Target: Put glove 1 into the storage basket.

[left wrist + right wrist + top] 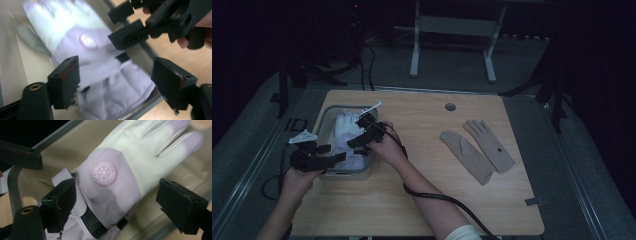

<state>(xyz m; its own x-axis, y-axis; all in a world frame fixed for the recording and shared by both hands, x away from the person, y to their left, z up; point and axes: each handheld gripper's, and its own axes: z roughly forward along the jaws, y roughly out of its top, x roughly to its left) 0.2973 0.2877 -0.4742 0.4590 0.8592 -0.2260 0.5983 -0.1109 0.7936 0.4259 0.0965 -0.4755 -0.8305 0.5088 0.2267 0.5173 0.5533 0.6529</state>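
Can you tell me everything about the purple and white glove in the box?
The glove has pale lilac fabric over the back of the hand, creamy white fingers with lilac tips, a round embossed badge and a black strap at the wrist. It looks soft and smooth. It lies flat, back up, in the grey bin, on top of another lilac glove. Both open grippers hover over it.

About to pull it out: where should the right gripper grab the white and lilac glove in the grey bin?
Probably the white and lilac glove at its cuff, by the black strap, coming from above. The right gripper is open there already, and the grey bin walls block side approaches.
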